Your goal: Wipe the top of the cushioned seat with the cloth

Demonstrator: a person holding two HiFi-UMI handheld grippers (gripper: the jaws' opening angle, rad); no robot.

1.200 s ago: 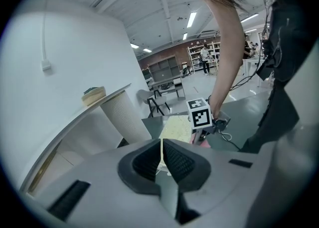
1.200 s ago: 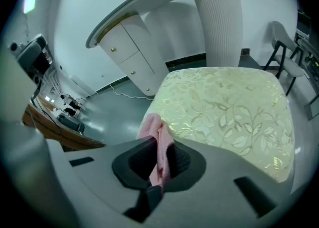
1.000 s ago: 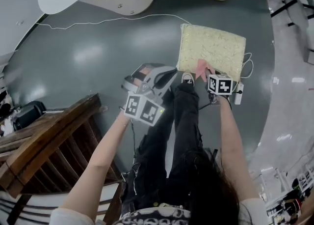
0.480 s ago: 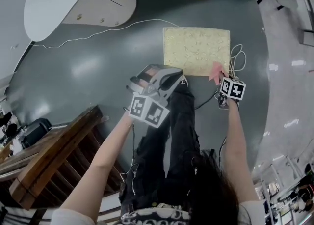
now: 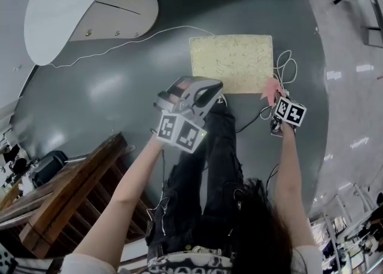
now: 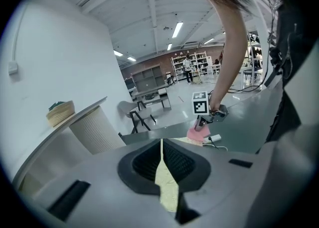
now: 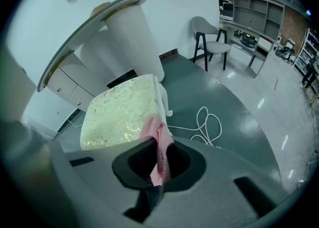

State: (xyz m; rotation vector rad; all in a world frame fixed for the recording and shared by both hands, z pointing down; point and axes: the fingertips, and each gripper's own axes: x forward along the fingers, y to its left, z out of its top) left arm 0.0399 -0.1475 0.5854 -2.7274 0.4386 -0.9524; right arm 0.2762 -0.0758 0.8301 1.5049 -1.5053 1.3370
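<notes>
Cushioned seat (image 5: 231, 63), pale yellow with a patterned top, lies flat on the dark grey floor (image 5: 119, 93) in front of the person's legs. The pink cloth (image 7: 158, 145) is pinched between the jaws of the right gripper (image 7: 159, 167), which are closed on its lower part. The rest of it stands up out of the jaws as a crumpled fold. In the head view this gripper sits at the seat's near right corner, with the cloth just beside that corner. The cloth seems to be off the top rather than on it, though the angle is too steep to be sure the two are apart. The left gripper (image 6: 161, 160) hangs over the person's legs, near the seat's near left corner and clear of it. Its jaws are drawn together with only a thin slit between them and nothing in it; the seat shows through the slit beyond. A looped white cable (image 7: 207, 125) lies on the floor just right of the seat. A ribbed white column (image 7: 132, 38) stands past the seat's far edge. A wooden frame (image 5: 66, 177) stands at the person's left, well apart from the seat.
</notes>
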